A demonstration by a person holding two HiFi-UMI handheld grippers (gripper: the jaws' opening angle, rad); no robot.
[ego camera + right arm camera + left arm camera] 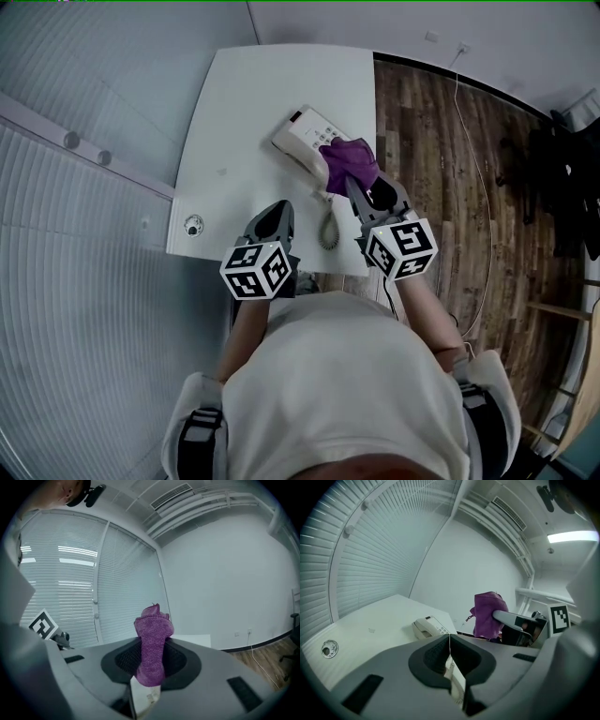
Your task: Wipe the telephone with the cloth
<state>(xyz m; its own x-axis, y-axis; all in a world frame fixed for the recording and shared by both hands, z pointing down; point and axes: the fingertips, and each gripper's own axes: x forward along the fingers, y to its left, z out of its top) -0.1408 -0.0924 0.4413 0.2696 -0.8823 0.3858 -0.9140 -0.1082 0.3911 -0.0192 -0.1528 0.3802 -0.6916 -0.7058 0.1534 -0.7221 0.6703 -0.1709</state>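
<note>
A cream telephone point(305, 141) lies near the right edge of the white table point(244, 122), its coiled cord point(328, 225) trailing toward me. My right gripper point(361, 192) is shut on a purple cloth point(347, 161), held above the phone's near right end. In the right gripper view the cloth point(152, 644) stands up pinched between the jaws. My left gripper point(272, 217) hovers shut and empty over the table's near edge, left of the cord. From the left gripper view the telephone point(429, 627) lies ahead, with the cloth point(487, 613) to its right.
A round metal grommet point(194, 224) sits in the table's near left corner. Slatted blinds point(84, 272) run along the left. Wooden floor point(450, 169) lies to the right, with a thin white cable point(473, 159) across it and dark furniture point(562, 178) at the far right.
</note>
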